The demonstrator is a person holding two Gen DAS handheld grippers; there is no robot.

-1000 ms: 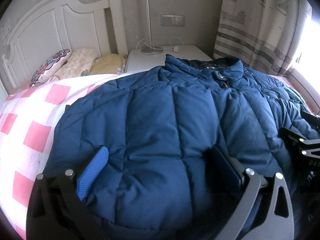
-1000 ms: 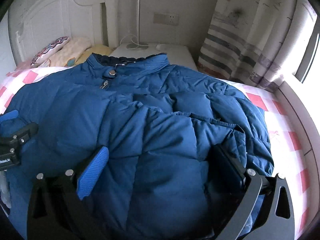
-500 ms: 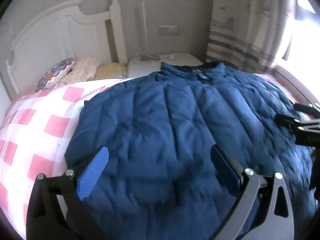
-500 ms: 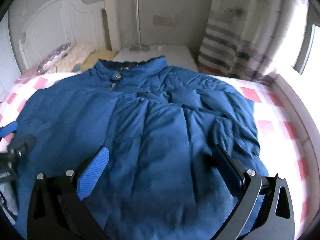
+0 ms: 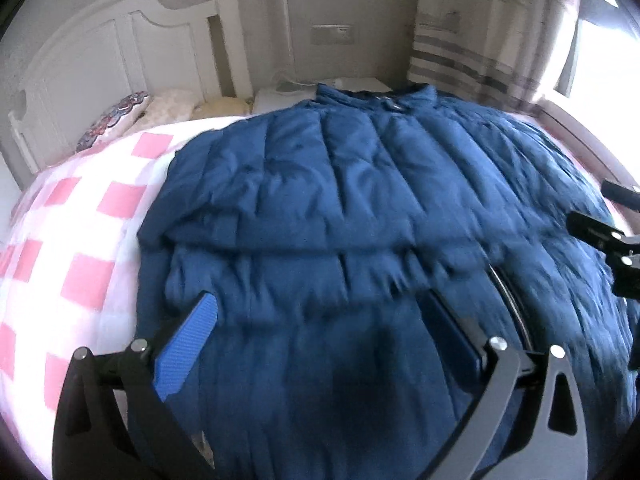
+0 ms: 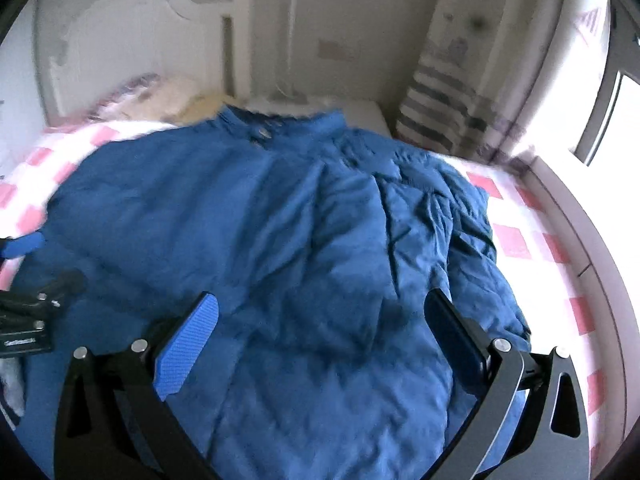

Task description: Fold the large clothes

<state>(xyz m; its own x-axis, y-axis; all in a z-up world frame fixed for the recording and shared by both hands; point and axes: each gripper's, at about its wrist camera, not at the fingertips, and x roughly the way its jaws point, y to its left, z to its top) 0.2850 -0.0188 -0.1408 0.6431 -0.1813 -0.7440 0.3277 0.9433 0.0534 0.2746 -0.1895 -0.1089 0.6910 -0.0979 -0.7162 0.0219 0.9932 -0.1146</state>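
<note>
Surface: bed covered by a pink-and-white checked bedspread; the checks show on both sides of the garment.
Task item: navy quilted puffer jacket, lying front side up on the bedspread and covering most of its middle.
Jacket collar: collar points toward the headboard end; a metal snap is visible at the neck.
Jacket fold: in the left wrist view a horizontal ridge crosses the body of the jacket, with the upper layer overlapping the lower.
Jacket right side: crumpled folds of fabric bunch along the edge nearest the window.
Left gripper: left gripper has its jaws spread wide above the lower part of the jacket, holding nothing; one blue pad is visible.
Right gripper: right gripper also has its jaws wide apart over the lower jacket, holding nothing.
Headboard: white panelled headboard with a turned post.
Pillows: patterned pillows rest against the headboard.
Nightstand: white nightstand stands beyond the collar.
Wall: plain wall with an outlet plate.
Curtain: pale curtain with grey stripes hangs beside a bright window.
Writing: small white lettering on the black gripper body at the left edge of the right wrist view; too blurred to read.
</note>
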